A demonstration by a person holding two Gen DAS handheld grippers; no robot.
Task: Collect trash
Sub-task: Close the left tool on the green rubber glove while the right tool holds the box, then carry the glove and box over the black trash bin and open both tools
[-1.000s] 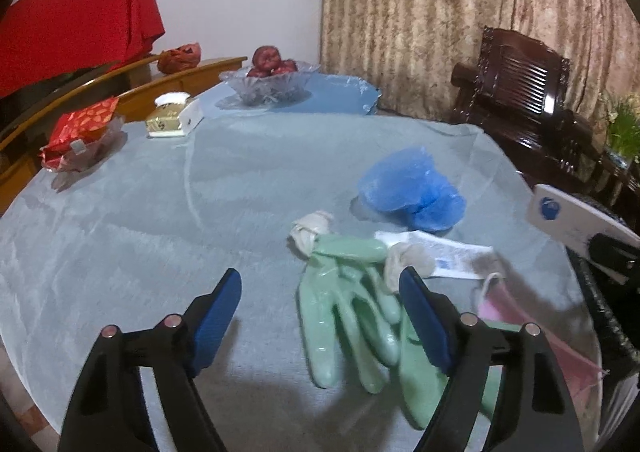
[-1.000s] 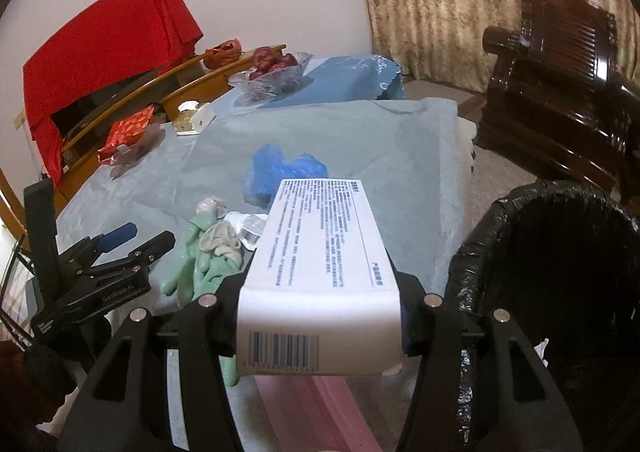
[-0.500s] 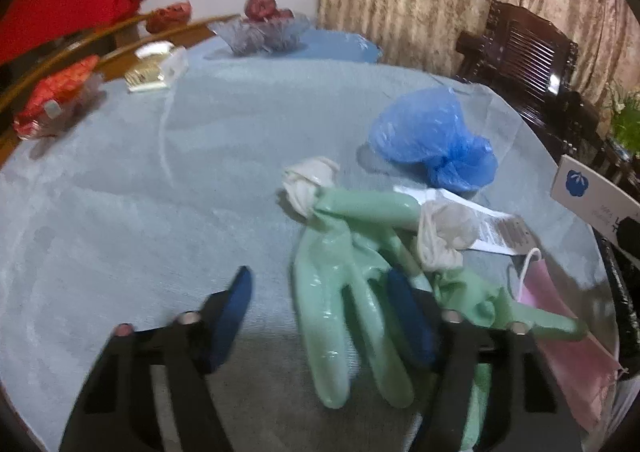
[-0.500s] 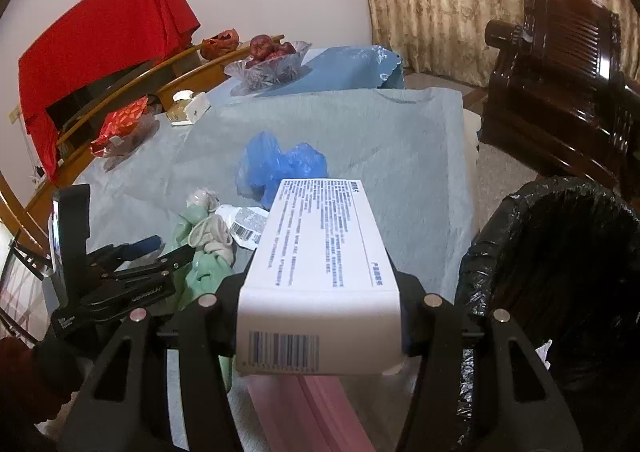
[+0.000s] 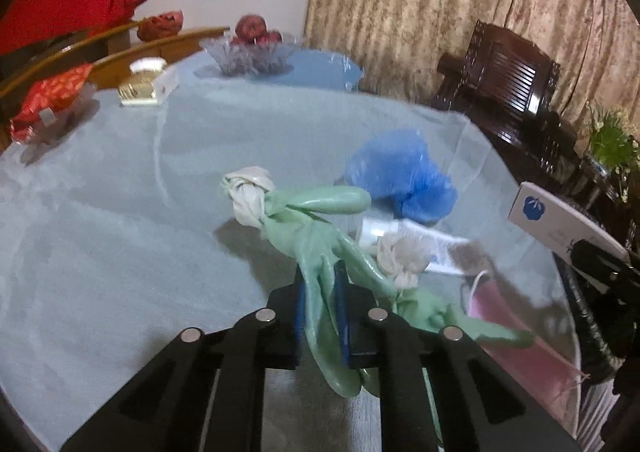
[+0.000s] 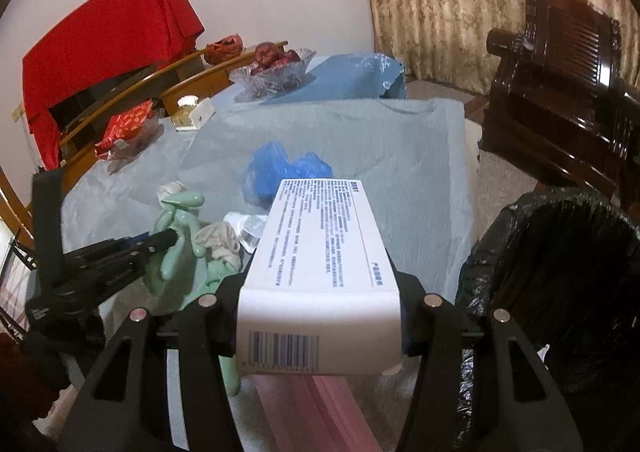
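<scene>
Left wrist cam: low over the tabletop (image 5: 120, 236), tilted down, facing the far curtain (image 5: 420, 11), close on the green glove (image 5: 316, 240). Right wrist cam: further right, same heading, beside the black bin (image 6: 560, 252). Both share glove (image 6: 176, 228), blue bag (image 5: 400, 175) (image 6: 280, 171), fruit bowl (image 5: 252, 51) (image 6: 276, 71).

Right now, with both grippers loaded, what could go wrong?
1. The left gripper pinches only the fingers of one green glove; it may slip out, or drag the second green glove along.
2. The white box juts well beyond the right gripper; it could tip out short of the bin.
</scene>
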